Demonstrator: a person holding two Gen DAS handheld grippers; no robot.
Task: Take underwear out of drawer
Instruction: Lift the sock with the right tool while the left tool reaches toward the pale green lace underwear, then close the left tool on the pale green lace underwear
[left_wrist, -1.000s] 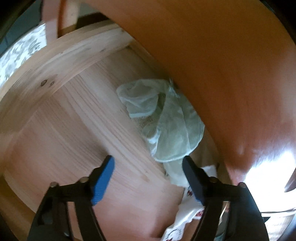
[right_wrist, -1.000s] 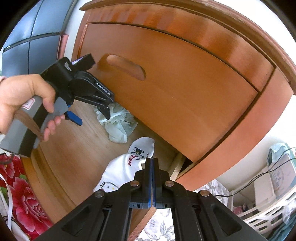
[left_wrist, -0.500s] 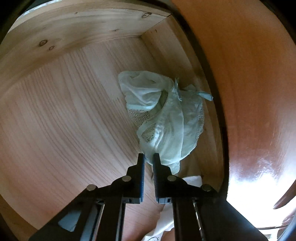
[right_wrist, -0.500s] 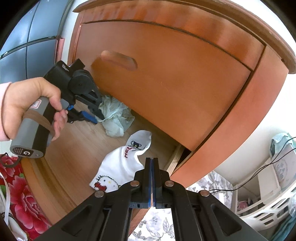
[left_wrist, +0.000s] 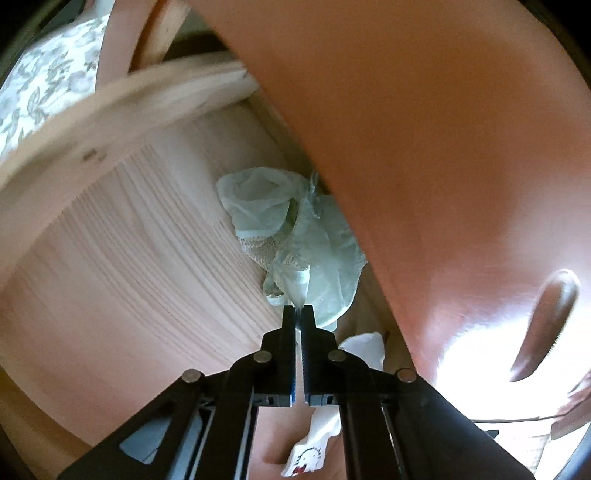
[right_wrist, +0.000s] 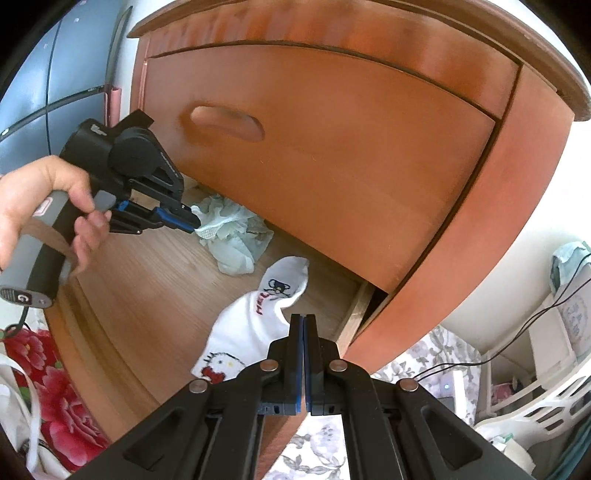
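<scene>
Pale green lace underwear (left_wrist: 295, 236) lies crumpled on the wooden floor of the open lower drawer (left_wrist: 129, 258), against the back under the upper drawer front. My left gripper (left_wrist: 298, 312) is shut on a fold of its near edge, and the cloth stretches up from the pads. The right wrist view shows the same grip: the left gripper (right_wrist: 194, 223) pinches the underwear (right_wrist: 232, 236), with a hand around its handle. My right gripper (right_wrist: 303, 321) hangs shut and empty above the drawer's front right corner.
A white cartoon-print sock (right_wrist: 251, 325) lies in the drawer near the right gripper. The upper drawer front (right_wrist: 332, 158) overhangs the back of the open drawer. Red floral fabric (right_wrist: 55, 387) is at the left; a white basket (right_wrist: 535, 406) and cables sit at the right.
The left gripper's jaws went from wide open to shut on the underwear's edge, after moving in toward it. The cloth is now pulled up at the pinch. The right gripper stayed shut.
</scene>
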